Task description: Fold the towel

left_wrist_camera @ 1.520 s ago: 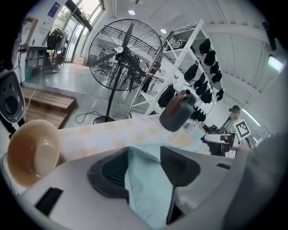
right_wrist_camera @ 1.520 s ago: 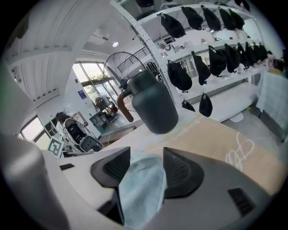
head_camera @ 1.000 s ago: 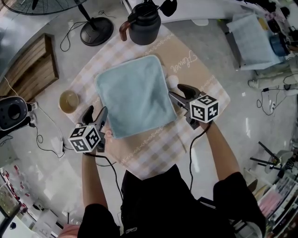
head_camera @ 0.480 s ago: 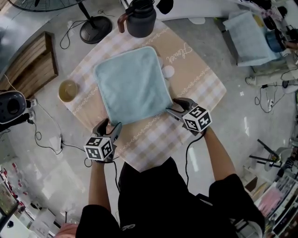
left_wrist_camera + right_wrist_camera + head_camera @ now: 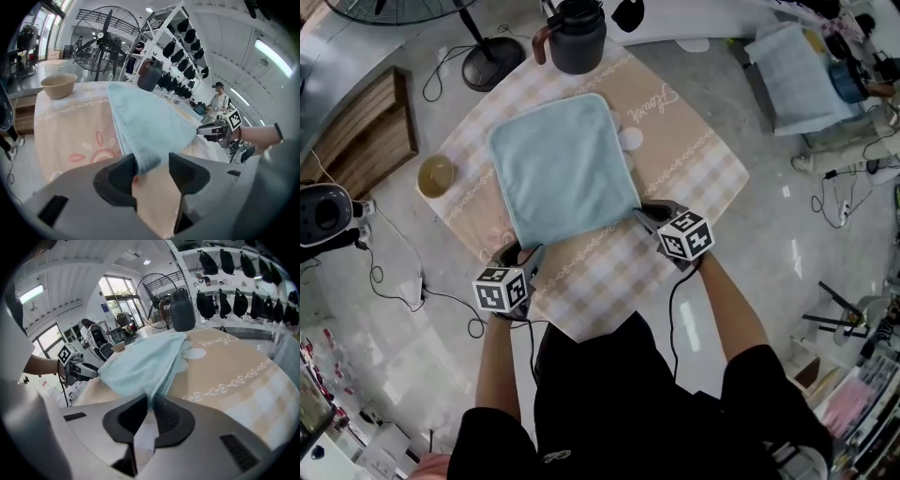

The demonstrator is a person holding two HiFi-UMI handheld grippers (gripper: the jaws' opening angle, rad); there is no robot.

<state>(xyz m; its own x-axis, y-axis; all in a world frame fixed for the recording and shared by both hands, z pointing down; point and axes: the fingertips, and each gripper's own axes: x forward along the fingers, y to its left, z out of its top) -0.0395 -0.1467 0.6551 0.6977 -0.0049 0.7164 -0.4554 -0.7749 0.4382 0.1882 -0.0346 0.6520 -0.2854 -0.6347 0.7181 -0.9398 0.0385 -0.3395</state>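
Arms forward | left tool (image 5: 519, 253) just narrowing, wide round towel (image 5: 562, 169) corner | right tool (image 5: 643, 213) just clamped other corner

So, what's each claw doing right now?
Left gripper: open, just closing, towel corner between its jaws.
Right gripper: just closed, shut on the towel.

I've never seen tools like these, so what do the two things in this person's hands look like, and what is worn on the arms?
The left gripper and right gripper are dark grey, each with two blunt black-padded jaws, a white cube printed with black square markers, and a black cable trailing back. The person wears a black short-sleeved top; the forearms are bare.
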